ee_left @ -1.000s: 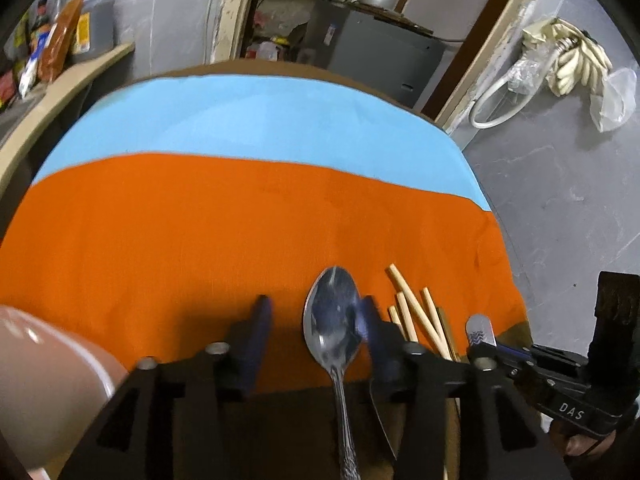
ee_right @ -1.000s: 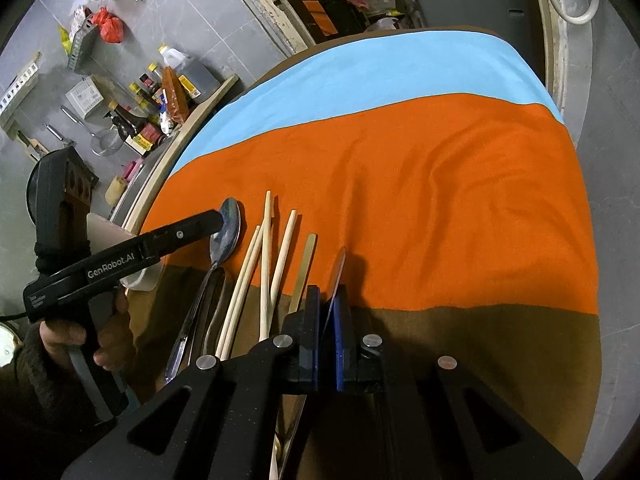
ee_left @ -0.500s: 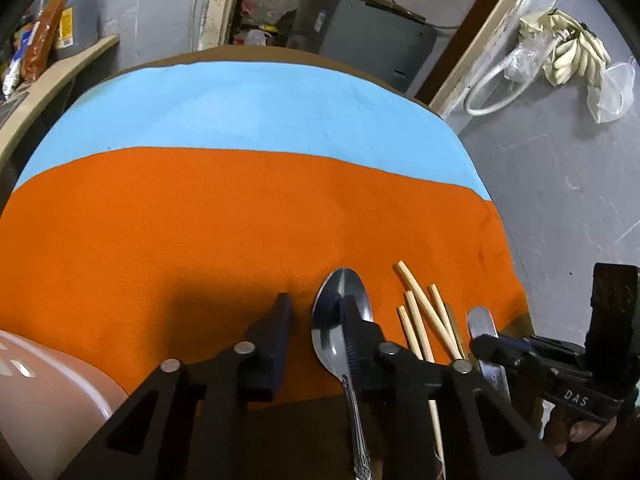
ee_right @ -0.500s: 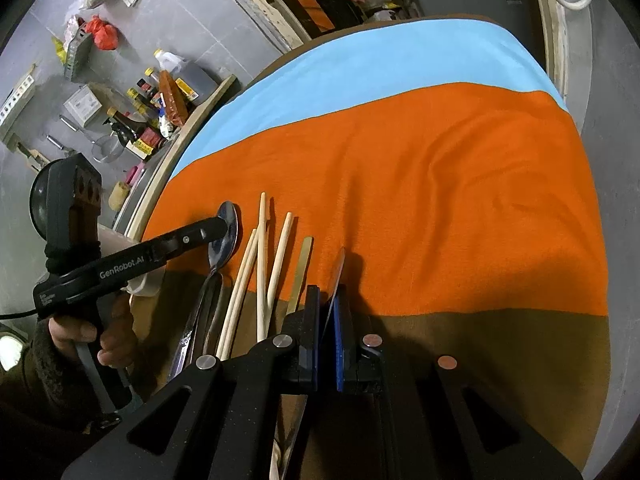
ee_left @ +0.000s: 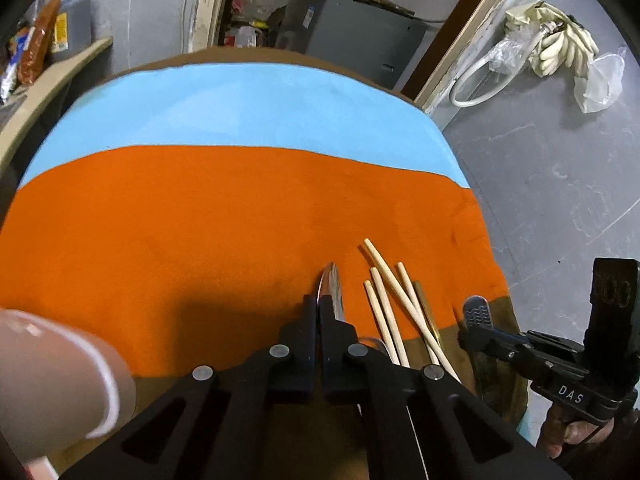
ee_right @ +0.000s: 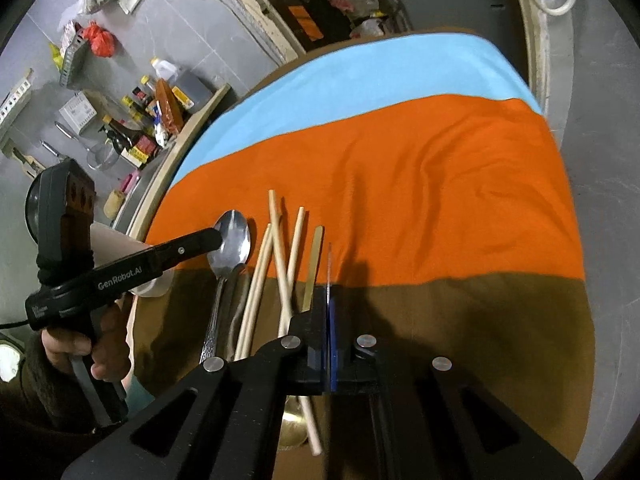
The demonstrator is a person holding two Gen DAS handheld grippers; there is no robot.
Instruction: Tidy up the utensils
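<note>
My left tongs [ee_left: 319,312] were clenched on the silver spoon [ee_right: 232,240], pinching its bowl edge-on so that the bowl stood up between the pads in the left wrist view, while from the right wrist view the tong tip sat against the bowl's left rim and the ornate handle trailed back toward me over the brown band of the cloth. My right tongs [ee_right: 330,300] were clenched too, on a thin flat blade, which I took for a knife [ee_right: 329,268]; seen edge-on, its tip reached forward onto the orange band.

Between the two tools lay the wooden chopsticks [ee_right: 280,264], loosely fanned and crossing one another, with a brass-coloured flat handle [ee_right: 314,256] just beside them on the knife's side. I couldn't tell what utensil that handle belonged to, though a brass bowl shape showed under my right tool. All of this sat near my edge of the bench [ee_left: 248,56], on a cloth [ee_left: 200,220] banded brown, orange and blue. A pale cup [ee_left: 52,368] stood just left of the left tool, blurred and close.

I judged this the pick-up step: both grips were made, nothing sorted yet. The next move seemed to call for lifting both pieces clear without dragging the chopsticks, then carrying them to wherever they belonged, perhaps the cup. The spoon's edge-on pinch looked slippery, so I'd have lifted it slowly.
</note>
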